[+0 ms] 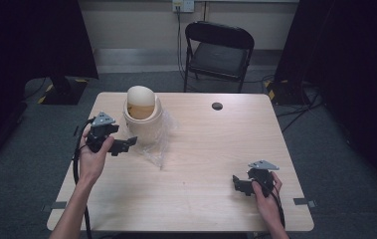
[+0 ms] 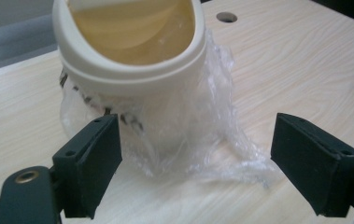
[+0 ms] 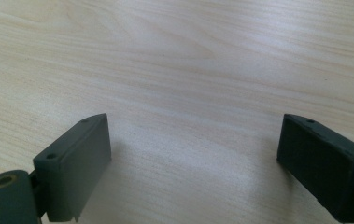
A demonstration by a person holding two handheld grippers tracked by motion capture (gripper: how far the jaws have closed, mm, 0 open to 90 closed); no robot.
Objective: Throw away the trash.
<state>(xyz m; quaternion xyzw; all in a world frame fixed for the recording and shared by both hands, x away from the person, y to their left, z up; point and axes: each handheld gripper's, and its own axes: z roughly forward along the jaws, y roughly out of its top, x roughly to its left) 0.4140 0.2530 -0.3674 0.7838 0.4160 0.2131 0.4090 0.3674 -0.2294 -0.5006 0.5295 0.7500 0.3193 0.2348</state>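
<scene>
The small cream bin (image 1: 142, 115) stands on the table (image 1: 201, 164) at its far left with its clear plastic liner (image 2: 198, 135) bunched out underneath, so by the look of it the bagging remains unfinished. The left hand-held gripper (image 1: 124, 145) sits released just beside the bin; the right hand-held gripper (image 1: 239, 185) waits released, well apart. The left gripper view shows crinkled film between its parted jaws, untouched; the high view shows the layout.

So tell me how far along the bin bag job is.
Done: the clear plastic bag lies crumpled on the table against the small cream bin, whose swing lid is on. In hand: the left claw is open, facing the bag. Left: gripping the bag; the right claw rests open.
</scene>
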